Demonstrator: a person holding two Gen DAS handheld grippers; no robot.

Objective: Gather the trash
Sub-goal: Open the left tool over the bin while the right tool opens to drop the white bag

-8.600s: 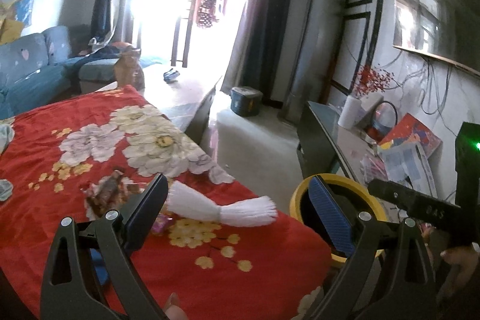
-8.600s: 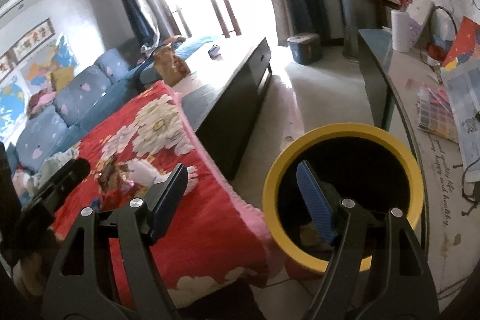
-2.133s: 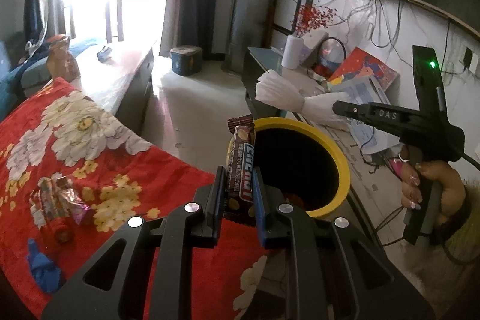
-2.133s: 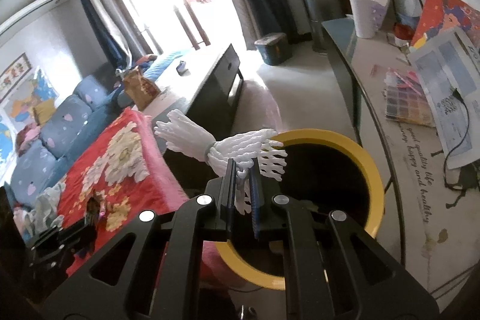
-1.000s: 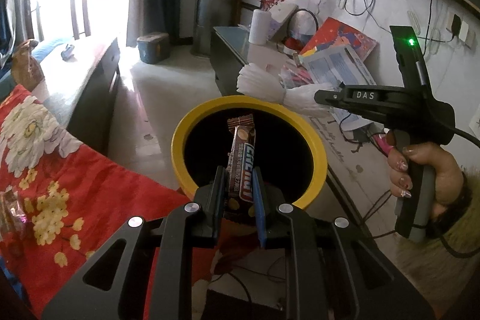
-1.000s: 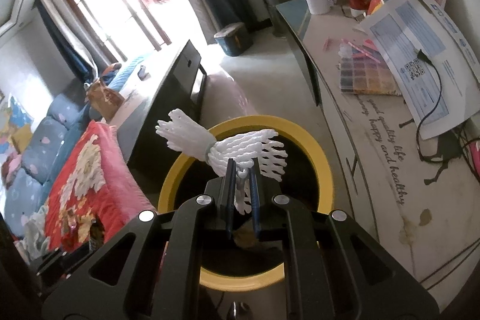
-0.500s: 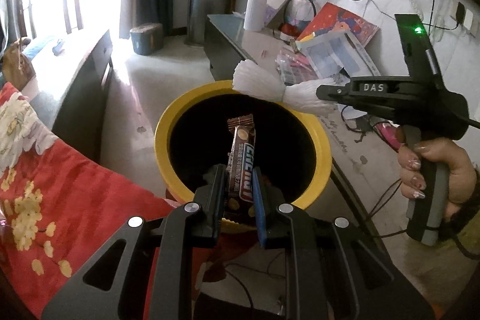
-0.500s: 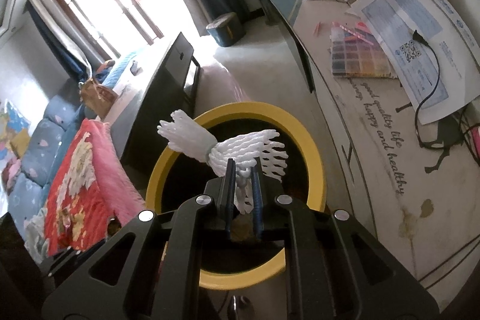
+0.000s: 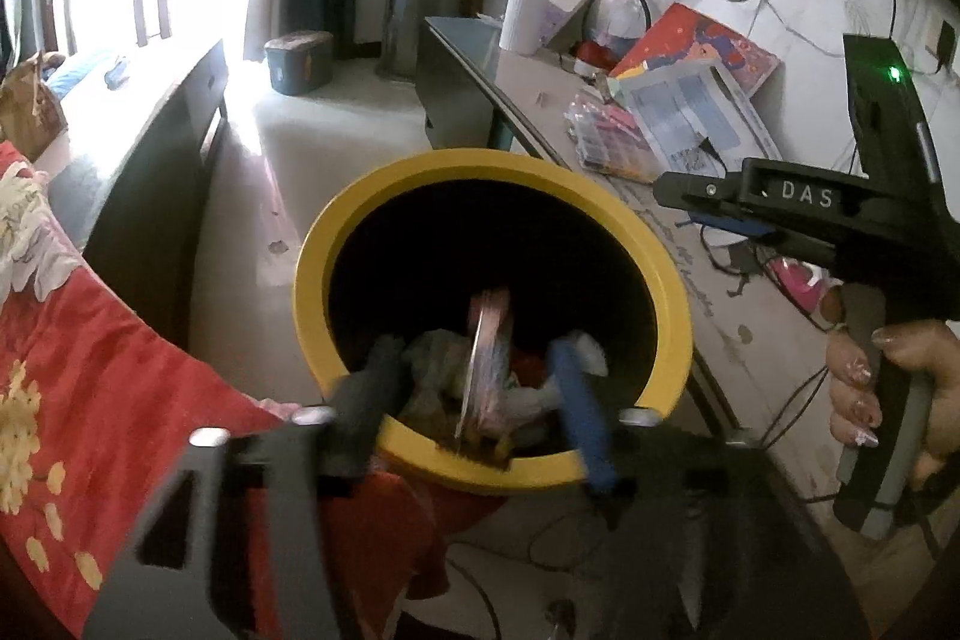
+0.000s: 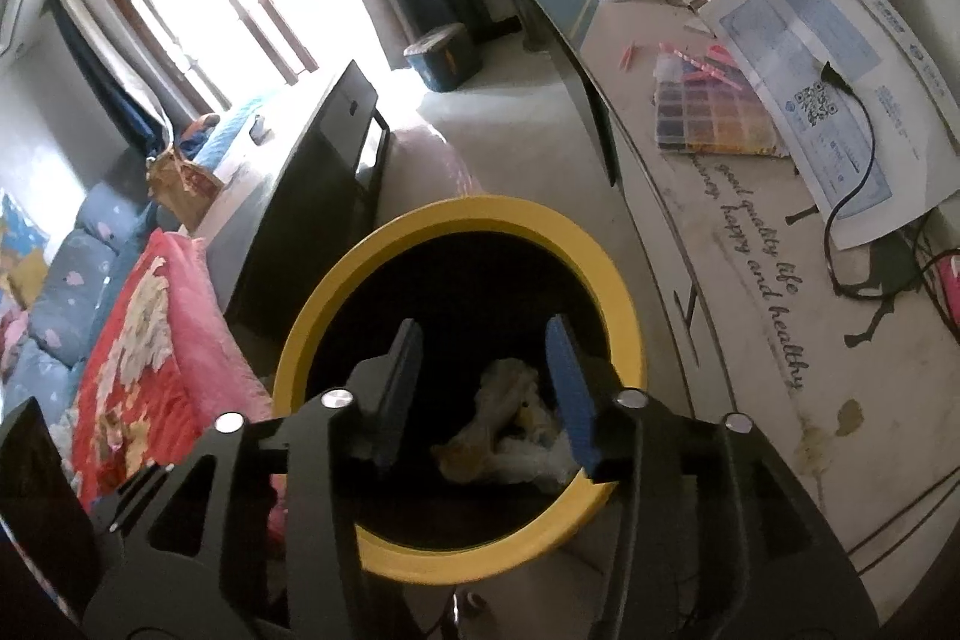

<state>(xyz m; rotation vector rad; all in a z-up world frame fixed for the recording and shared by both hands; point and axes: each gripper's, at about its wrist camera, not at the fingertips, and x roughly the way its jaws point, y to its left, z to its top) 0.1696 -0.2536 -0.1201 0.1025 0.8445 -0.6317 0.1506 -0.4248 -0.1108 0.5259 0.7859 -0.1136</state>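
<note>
- Left tongs [image 9: 480, 400] are standing wide open above the near rim of the yellow bin [image 9: 666, 280], holding nothing; their fingers are blurred.
- Snack wrapper [image 9: 486, 358] is showing edge-on between the left fingers, touching neither, long axis running steeply down into the bin; judged to be dropping freely.
- Right tongs [image 10: 480, 388] are also gaping wide over the bin's mouth, gripping nothing.
- Crumpled pale trash [image 10: 510, 430] is lying at the bin's bottom, directly below the right tongs.
- Red floral cloth [image 9: 90, 370] is lying left of the bin, just beside its wall; any remaining trash on it is outside both views.
- Judgement: next pickup means swinging away from the bin toward the cloth; left tongs are sitting nearer that side.
</note>
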